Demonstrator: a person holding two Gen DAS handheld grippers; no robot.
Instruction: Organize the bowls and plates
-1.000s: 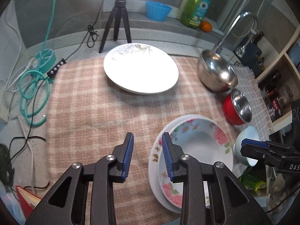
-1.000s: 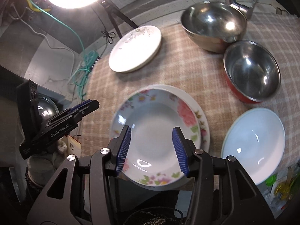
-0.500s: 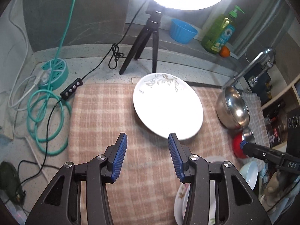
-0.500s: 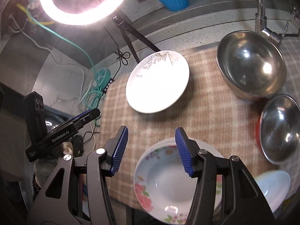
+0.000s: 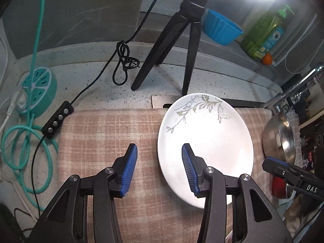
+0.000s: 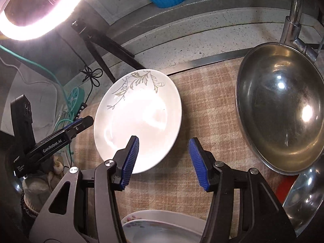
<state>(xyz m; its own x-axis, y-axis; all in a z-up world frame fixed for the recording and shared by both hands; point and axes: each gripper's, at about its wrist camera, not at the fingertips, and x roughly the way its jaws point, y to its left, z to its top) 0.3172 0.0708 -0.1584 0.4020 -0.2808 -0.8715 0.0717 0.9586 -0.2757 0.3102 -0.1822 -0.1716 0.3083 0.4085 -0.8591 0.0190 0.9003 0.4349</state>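
A white plate (image 5: 205,141) with a grey-green leaf sprig printed near its far rim is laid flat on the checked cloth. A large steel bowl (image 6: 281,107) is set upright to its right, with a red-sided steel bowl (image 6: 303,190) just beside it. A floral bowl (image 6: 162,228) is nested on a plate nearest the cameras.

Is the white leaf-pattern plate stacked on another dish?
No, the white leaf-pattern plate lies alone, straight on the checked cloth.
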